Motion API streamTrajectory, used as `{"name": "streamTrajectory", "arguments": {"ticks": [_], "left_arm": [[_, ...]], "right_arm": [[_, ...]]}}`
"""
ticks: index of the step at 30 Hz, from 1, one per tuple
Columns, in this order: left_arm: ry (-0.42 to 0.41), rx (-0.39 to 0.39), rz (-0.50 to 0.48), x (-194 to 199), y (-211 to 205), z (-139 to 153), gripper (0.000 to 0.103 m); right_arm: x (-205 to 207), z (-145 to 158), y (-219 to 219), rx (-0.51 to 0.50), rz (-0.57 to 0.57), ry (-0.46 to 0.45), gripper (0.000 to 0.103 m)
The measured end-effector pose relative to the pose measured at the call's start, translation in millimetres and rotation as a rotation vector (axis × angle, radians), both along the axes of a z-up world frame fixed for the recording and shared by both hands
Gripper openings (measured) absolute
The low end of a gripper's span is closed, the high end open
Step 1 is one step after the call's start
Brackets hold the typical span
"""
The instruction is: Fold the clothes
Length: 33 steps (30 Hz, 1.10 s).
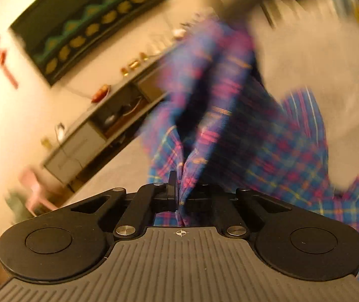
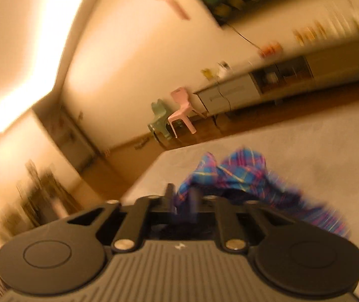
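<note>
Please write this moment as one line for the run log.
task: fold clothes | left gripper: shut on plaid shirt, cloth lifted | right gripper: shut on plaid shirt | surface: grey surface | image: motion blur

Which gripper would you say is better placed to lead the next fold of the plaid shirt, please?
Probably left: the left gripper pinches a long taut stretch of the plaid shirt, while the right gripper grips only a bunched corner above the grey surface.

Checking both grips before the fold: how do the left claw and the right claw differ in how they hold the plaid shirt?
The left claw pinches a tight vertical pleat of the plaid shirt, which stretches away taut. The right claw grips a looser, crumpled bunch over the grey surface. Both are shut on the same shirt.
</note>
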<state>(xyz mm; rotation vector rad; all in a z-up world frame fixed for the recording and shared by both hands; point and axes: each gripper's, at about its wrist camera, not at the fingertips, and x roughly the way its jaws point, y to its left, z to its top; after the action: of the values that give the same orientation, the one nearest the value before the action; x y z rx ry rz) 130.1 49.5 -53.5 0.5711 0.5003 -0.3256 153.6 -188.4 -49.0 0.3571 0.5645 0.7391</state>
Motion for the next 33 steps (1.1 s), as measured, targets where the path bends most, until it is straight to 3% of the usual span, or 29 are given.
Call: {"name": "streamTrajectory", "arguments": {"ticks": [1, 2, 3, 8, 13, 16, 18, 20, 24, 27, 31, 33], "left_arm": [[-0.003, -0.042, 0.007, -3.0, 12.4, 14.2, 0.000], [-0.004, -0.076, 0.003, -7.1, 23.6, 28.2, 0.000], [-0.007, -0.094, -0.003, -11.1, 31.3, 40.5, 0.000], [-0.026, -0.137, -0.017, -33.8, 55.1, 90.5, 0.000], [-0.049, -0.165, -0.022, -59.4, 71.4, 134.1, 0.000], [-0.071, -0.158, -0.038, -70.7, 72.1, 149.7, 0.000], [-0.087, -0.156, -0.030, -77.7, 73.9, 154.8, 0.000], [-0.109, -0.163, 0.005, -83.8, 82.7, 161.5, 0.000], [-0.155, -0.232, 0.032, -106.0, 108.4, 190.1, 0.000], [-0.212, -0.337, -0.047, -138.7, 117.8, 240.5, 0.000], [-0.395, -0.437, -0.171, -195.0, 117.4, 331.7, 0.000], [-0.491, -0.445, -0.213, -217.2, 112.2, 373.0, 0.000]], "right_arm": [[-6.4, 0.8, -2.3, -0.059, -0.003, -0.056, 0.054], [-12.8, 1.5, -4.8, -0.117, -0.007, -0.111, 0.080], [-19.3, 1.2, -7.5, -0.170, -0.020, -0.155, 0.084], [-25.3, -19.2, 5.8, -0.483, -0.016, -0.303, 0.083], [-21.8, -44.6, 63.5, -0.769, 0.065, -0.495, 0.081], [-18.4, -38.8, 91.4, -0.839, 0.109, -0.561, 0.074], [-10.5, -28.6, 101.8, -0.808, 0.198, -0.497, 0.005], [-10.4, -8.9, 96.4, -0.733, 0.206, -0.468, 0.002], [-57.4, 54.2, 45.3, -0.474, 0.209, -0.489, 0.002], [-113.4, 116.2, 4.4, -0.350, 0.240, -0.581, 0.002], [-186.6, 206.1, -41.7, -0.226, 0.276, -0.753, 0.002], [-215.2, 247.6, -60.7, -0.168, 0.271, -0.821, 0.002]]}}
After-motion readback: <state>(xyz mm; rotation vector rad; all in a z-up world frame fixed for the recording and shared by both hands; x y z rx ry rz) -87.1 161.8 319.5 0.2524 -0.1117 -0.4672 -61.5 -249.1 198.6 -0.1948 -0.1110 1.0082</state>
